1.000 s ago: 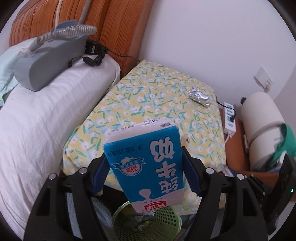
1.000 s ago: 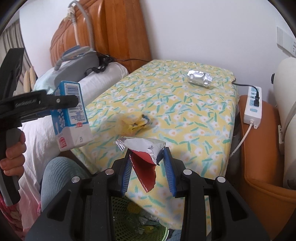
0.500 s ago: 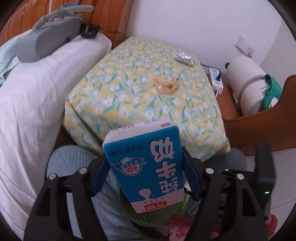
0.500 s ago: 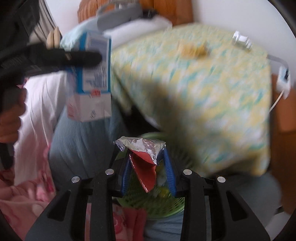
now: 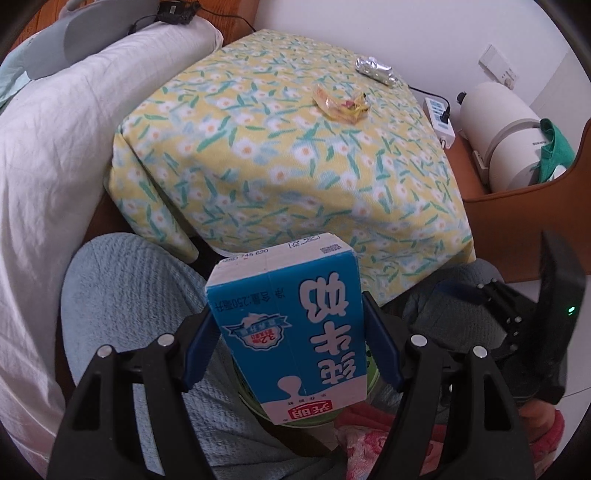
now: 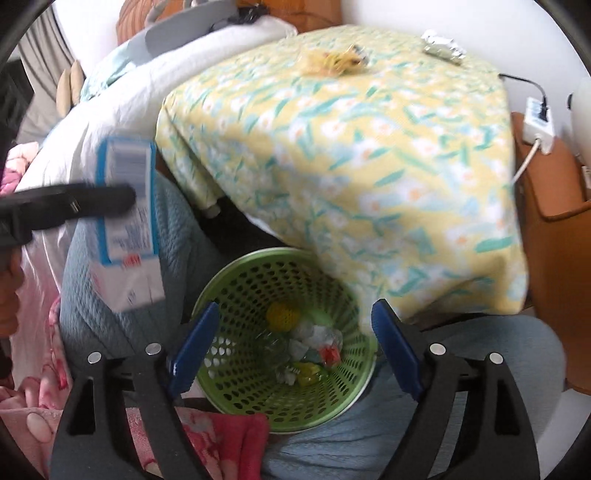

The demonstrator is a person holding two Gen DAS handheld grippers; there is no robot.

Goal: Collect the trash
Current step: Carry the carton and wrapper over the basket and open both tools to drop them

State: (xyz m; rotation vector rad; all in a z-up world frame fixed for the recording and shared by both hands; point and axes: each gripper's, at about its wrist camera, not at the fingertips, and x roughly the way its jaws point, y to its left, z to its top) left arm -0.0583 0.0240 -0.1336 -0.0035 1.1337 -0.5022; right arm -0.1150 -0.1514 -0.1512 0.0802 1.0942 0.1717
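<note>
My left gripper (image 5: 291, 332) is shut on a blue and white milk carton (image 5: 291, 328), held above the person's lap; the carton also shows in the right wrist view (image 6: 127, 221). My right gripper (image 6: 291, 332) is open and empty, right above a green perforated trash basket (image 6: 236, 291) that holds several scraps, among them a red and silver wrapper (image 6: 328, 352). A yellow wrapper (image 5: 341, 105) and a crumpled silver foil packet (image 5: 375, 70) lie on the floral tablecloth (image 5: 295, 162).
A white bed pillow (image 5: 55, 122) lies to the left with a grey device (image 5: 92, 33) on it. A white power strip (image 5: 439, 118) and a white cylinder appliance (image 5: 498, 136) sit on the brown furniture at right. The person's knees flank the basket.
My right gripper opened and the red and silver wrapper dropped from it into the green basket. Both grippers moved back from the table to over the basket.
</note>
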